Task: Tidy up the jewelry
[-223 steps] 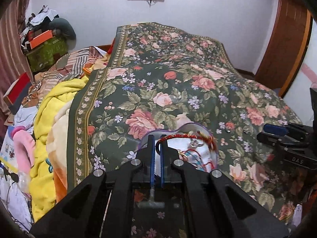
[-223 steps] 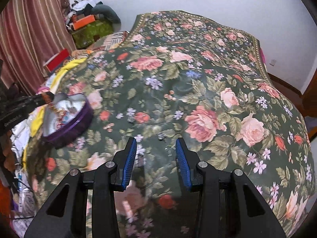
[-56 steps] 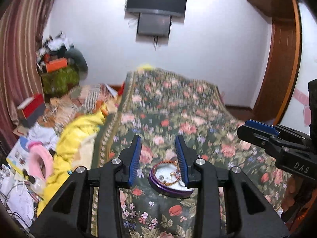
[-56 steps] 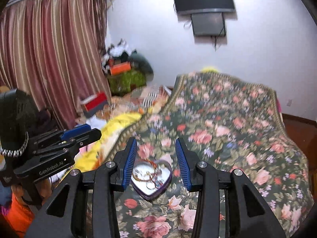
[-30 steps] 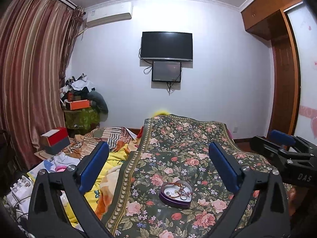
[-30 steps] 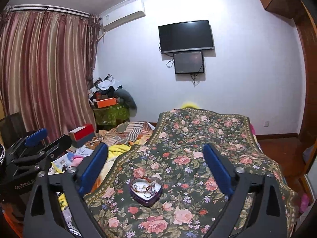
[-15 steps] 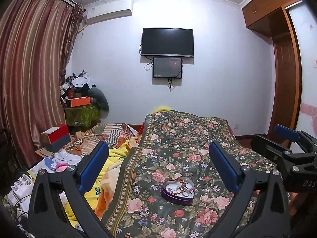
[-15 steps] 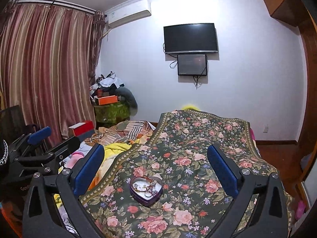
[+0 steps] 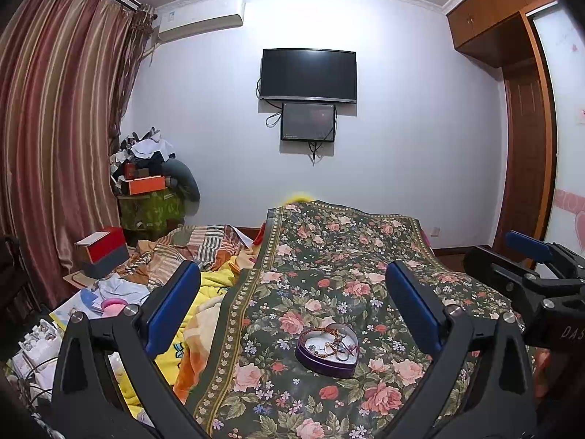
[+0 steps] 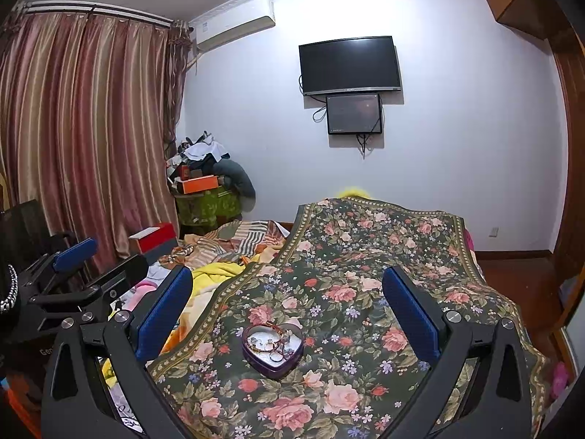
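Note:
A purple heart-shaped tin (image 9: 326,350) sits open on the floral bedspread (image 9: 340,256), with bracelets, a red cord and rings lying inside it. It also shows in the right wrist view (image 10: 272,347). My left gripper (image 9: 292,307) is wide open and empty, held back and above the tin. My right gripper (image 10: 289,307) is also wide open and empty, raised behind the tin. The right gripper shows at the right edge of the left wrist view (image 9: 530,274). The left gripper shows at the left edge of the right wrist view (image 10: 73,285).
Yellow and striped blankets (image 9: 204,256) are piled left of the bedspread. A red and grey box (image 9: 100,250) and a cluttered stack of clothes and boxes (image 9: 150,183) stand by the striped curtain (image 9: 55,146). A television (image 9: 308,75) hangs on the far wall. A wooden wardrobe (image 9: 526,146) is at right.
Both grippers have drifted slightly closer and lower than half a second ago. Earlier my left gripper let go of the red cord bracelet into the tin, and both pulled back and opened wide.

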The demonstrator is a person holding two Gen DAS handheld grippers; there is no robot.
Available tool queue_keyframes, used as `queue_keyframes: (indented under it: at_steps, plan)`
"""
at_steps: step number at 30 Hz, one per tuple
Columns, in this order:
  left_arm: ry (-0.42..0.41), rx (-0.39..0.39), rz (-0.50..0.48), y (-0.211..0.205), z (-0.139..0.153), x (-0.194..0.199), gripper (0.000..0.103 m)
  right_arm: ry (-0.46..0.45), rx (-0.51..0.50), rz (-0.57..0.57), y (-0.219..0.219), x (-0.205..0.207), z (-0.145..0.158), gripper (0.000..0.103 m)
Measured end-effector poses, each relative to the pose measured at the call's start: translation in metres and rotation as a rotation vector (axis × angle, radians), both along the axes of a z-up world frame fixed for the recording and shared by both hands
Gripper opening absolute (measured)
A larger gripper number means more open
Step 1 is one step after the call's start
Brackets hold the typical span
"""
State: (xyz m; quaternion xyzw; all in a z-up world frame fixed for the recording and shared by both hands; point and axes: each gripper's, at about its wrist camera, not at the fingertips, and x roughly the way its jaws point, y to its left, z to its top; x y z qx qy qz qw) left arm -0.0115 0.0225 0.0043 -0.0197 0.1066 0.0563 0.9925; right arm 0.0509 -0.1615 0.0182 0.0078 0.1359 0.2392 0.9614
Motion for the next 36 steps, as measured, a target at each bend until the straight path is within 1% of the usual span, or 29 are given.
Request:
queue_keyframes:
  at_steps: [14, 36]
  plan:
    - [0.001, -0.004, -0.003, -0.0014, -0.0018, 0.0021, 0.102, 0.003, 0.004, -0.001, 0.0003, 0.0006, 0.0001, 0.103]
    - [0.014, -0.047, -0.027, 0.0053, -0.0012, 0.0045, 0.102, 0.002, 0.003, -0.002, 0.0023, 0.0007, -0.0010, 0.103]
